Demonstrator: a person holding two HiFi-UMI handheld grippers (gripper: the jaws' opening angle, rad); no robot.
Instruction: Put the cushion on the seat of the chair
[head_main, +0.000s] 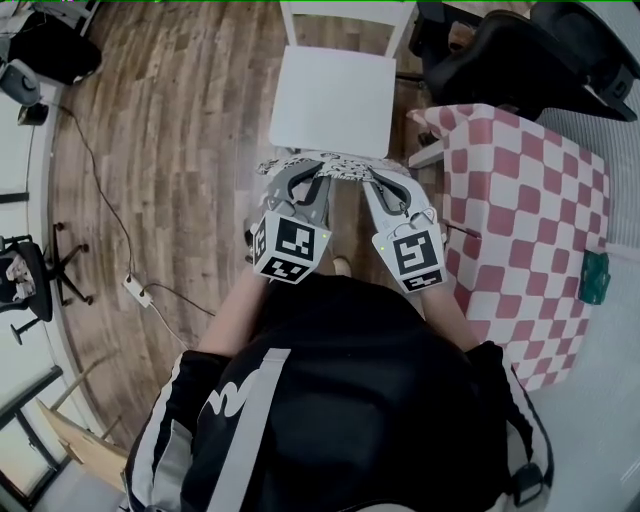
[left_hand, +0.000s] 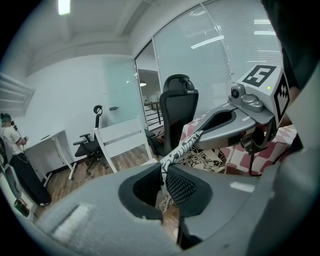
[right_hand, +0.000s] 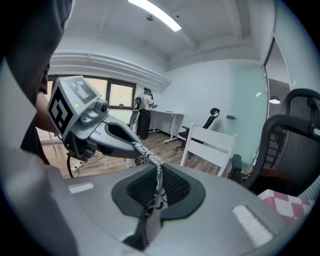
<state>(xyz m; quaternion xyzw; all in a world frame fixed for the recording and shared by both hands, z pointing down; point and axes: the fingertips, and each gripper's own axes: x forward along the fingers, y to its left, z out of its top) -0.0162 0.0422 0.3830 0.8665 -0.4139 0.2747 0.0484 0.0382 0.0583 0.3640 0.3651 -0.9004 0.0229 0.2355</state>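
At mid-frame in the head view, left gripper (head_main: 303, 178) and right gripper (head_main: 378, 180) each clamp an edge of the patterned cushion (head_main: 340, 163). It looks soft, light and saggy, so edge grips suit it. Just above waits the white chair (head_main: 333, 100).

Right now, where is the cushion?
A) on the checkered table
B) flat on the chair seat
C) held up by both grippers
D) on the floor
C: the left gripper and right gripper are each shut on the cushion, and the chair seat is bare.
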